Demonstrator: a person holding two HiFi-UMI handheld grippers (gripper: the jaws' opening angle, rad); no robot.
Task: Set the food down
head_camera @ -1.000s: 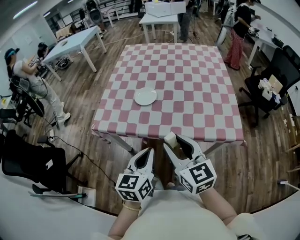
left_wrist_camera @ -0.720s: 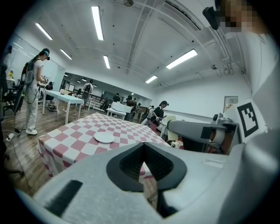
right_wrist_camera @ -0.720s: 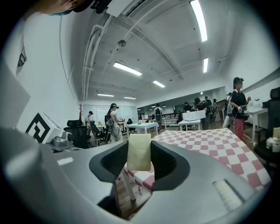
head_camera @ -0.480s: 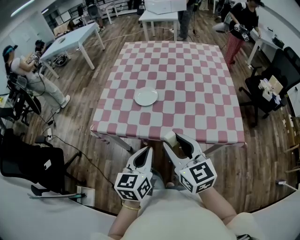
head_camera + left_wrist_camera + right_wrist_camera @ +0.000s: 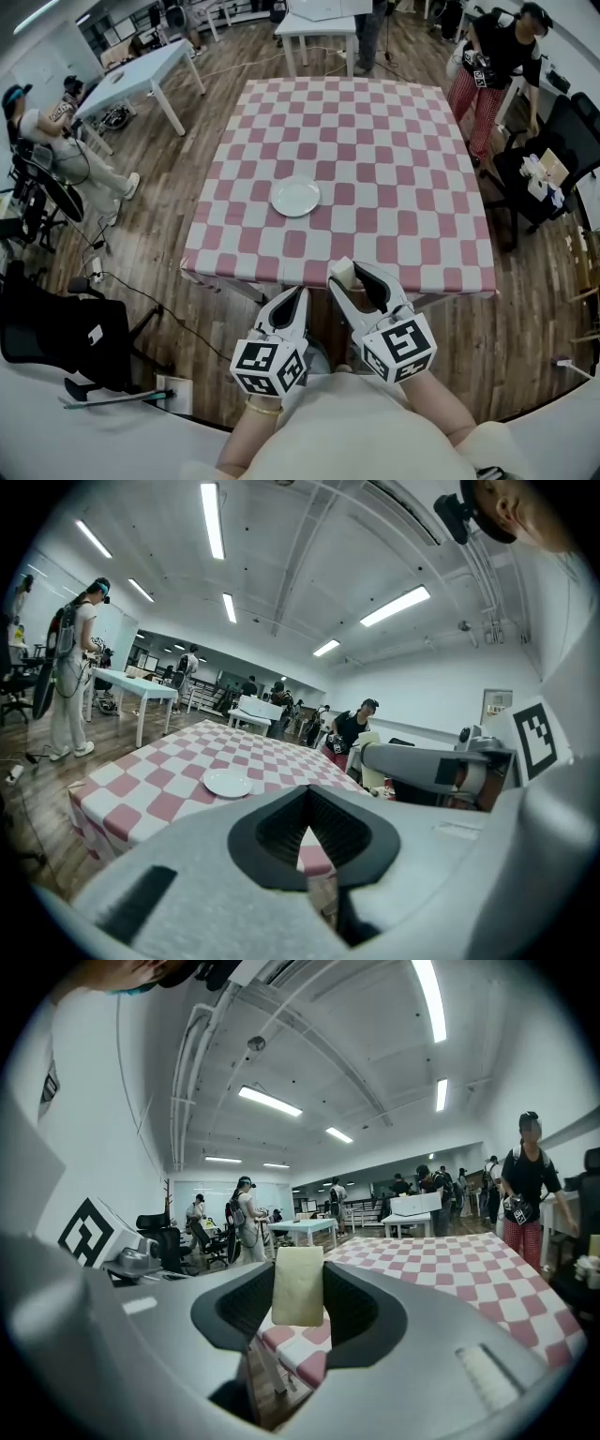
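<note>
A white plate [image 5: 295, 197] lies on the pink-and-white checkered table [image 5: 394, 150], left of its middle; it also shows in the left gripper view as the plate [image 5: 228, 783]. Both grippers hover off the table's near edge, over the wooden floor. My right gripper [image 5: 349, 276] is shut on a pale cream slab of food [image 5: 341, 272], which stands upright between the jaws as the food [image 5: 298, 1286]. My left gripper [image 5: 299, 296] sits just left of it, jaws together with nothing in them, its tips [image 5: 307, 803] pointing at the table.
White tables [image 5: 141, 80] stand at the back left and back. Black office chairs [image 5: 56, 328] flank the table on both sides, with cables on the floor at left. A person in red checked trousers [image 5: 492, 66] stands by the table's far right corner; another sits at far left.
The grippers have held their pose with the food still gripped. The view has shifted slightly toward the table, and the person at back right has stepped nearer the table's corner.
</note>
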